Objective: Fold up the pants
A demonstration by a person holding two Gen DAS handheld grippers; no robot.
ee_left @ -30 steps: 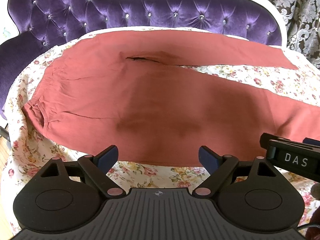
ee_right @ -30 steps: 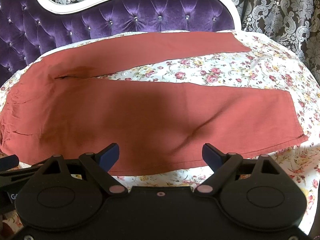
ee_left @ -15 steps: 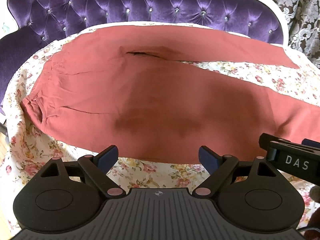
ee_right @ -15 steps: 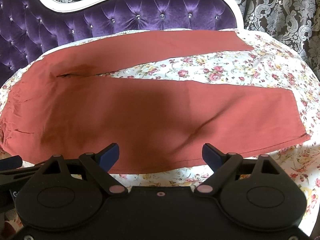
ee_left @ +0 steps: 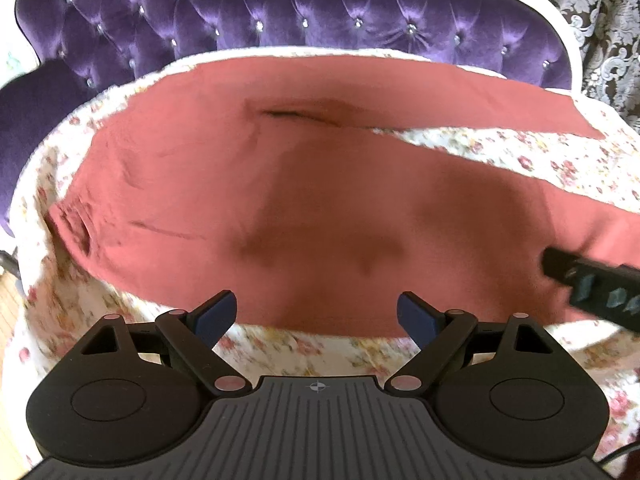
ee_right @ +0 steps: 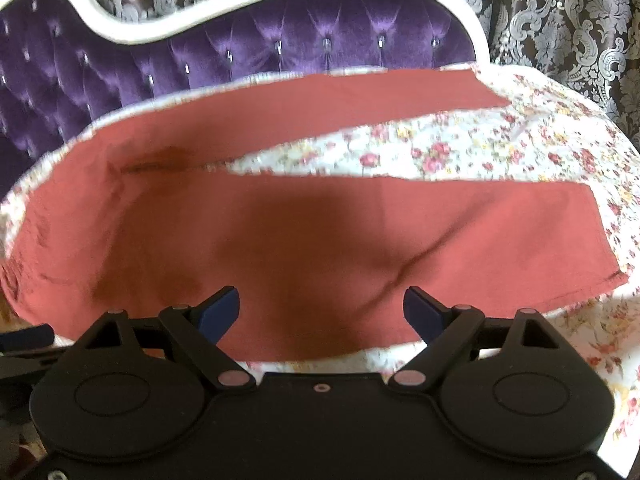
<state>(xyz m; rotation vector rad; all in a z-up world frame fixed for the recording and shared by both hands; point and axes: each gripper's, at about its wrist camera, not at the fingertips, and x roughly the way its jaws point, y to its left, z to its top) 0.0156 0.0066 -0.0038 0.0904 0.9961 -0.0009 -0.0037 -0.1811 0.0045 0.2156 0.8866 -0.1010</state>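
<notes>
Rust-red pants [ee_left: 224, 184] lie flat on a floral sheet, waistband at the left, the two legs spread apart toward the right. In the right wrist view the pants [ee_right: 460, 232] show both leg ends, the near hem at the right. My left gripper [ee_left: 316, 314] is open and empty, hovering over the near edge of the pants by the hip. My right gripper [ee_right: 322, 312] is open and empty over the near leg. The right gripper's body also shows in the left wrist view [ee_left: 592, 284]. The left gripper's body shows at the left edge of the right wrist view [ee_right: 24, 340].
The floral sheet [ee_right: 460, 148] covers a sofa seat. A purple tufted backrest [ee_left: 320, 20] with a white frame rises behind the pants. Patterned curtains [ee_right: 560, 20] hang behind the sofa. A strip of wooden floor [ee_left: 8, 300] shows at far left.
Both grippers have moved forward and a little lower toward the near edge of the pants. Both stay open. The pants have not moved.
</notes>
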